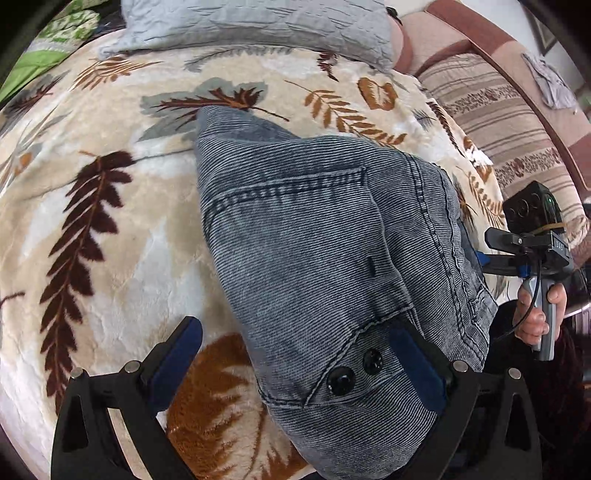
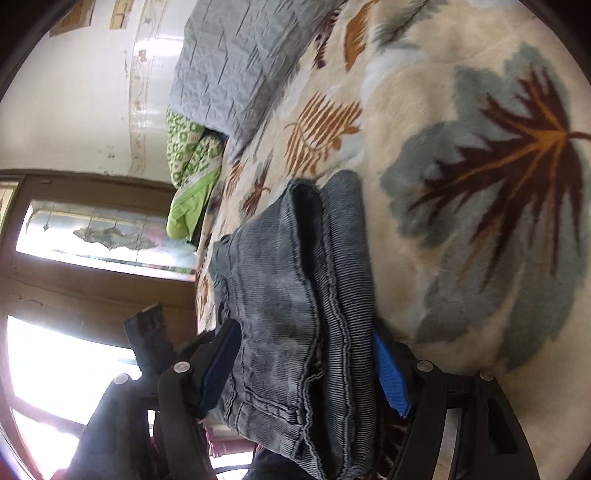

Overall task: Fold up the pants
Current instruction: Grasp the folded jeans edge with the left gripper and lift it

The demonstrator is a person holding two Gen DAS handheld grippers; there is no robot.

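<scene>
Grey-blue corduroy pants [image 1: 317, 258] lie folded over on a leaf-patterned blanket [image 1: 110, 221], waistband with two black buttons [image 1: 354, 371] toward my left gripper [image 1: 295, 365]. That gripper is open wide; its right finger rests over the waistband, its left finger over the blanket. My right gripper [image 2: 306, 354], turned on its side, is shut on the stacked layers of the pants [image 2: 295, 295] at their edge. In the left wrist view it shows at the right [image 1: 491, 258], held by a hand.
A grey quilted pillow [image 1: 258, 26] lies at the head of the bed, a green patterned cloth [image 1: 66, 33] beside it. A striped sofa cushion [image 1: 498, 122] stands on the right. A wooden door with glass panes [image 2: 74, 258] is beyond the bed edge.
</scene>
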